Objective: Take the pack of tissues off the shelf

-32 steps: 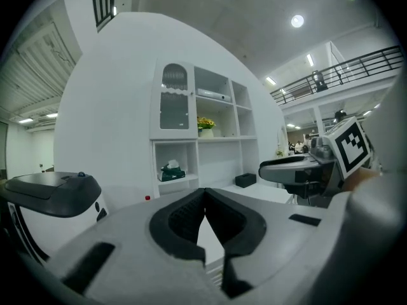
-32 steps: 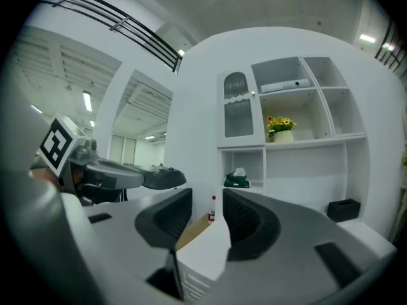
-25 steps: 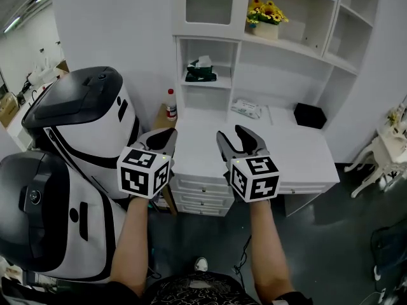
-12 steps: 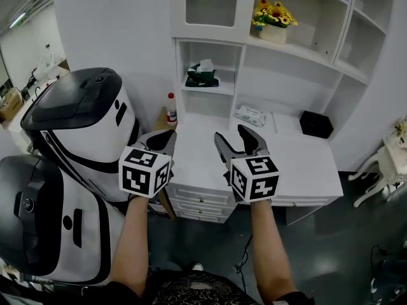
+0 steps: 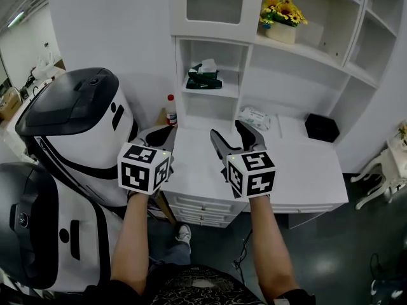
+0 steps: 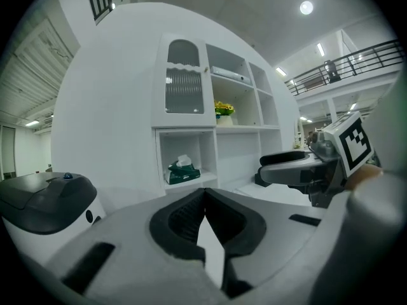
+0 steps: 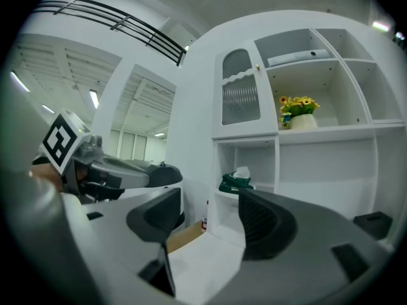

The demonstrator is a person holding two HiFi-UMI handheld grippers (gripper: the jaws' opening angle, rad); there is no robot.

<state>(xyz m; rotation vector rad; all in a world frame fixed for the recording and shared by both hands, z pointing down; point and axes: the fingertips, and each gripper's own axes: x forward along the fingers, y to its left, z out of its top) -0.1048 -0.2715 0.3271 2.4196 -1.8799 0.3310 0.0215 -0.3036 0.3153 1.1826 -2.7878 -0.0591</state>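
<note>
The head camera sits above and in front of the shelf unit (image 5: pixel 245 68), well apart from it. It faces forward and steeply down. The left gripper (image 5: pixel 165 130) and right gripper (image 5: pixel 227 129) occupy the lower middle of its frame.

The left gripper camera rides behind that gripper's jaws. It faces the shelf unit almost level, obliquely from the unit's left front, nearer than the head camera. The right gripper camera faces the shelf unit likewise.

Each gripper view catches the other gripper at one side edge.

All three views share the shelf unit's open compartment holding the pack of tissues (image 5: pixel 204 81), and the pot of sunflowers (image 5: pixel 283 27) up and to the right of it.
</note>
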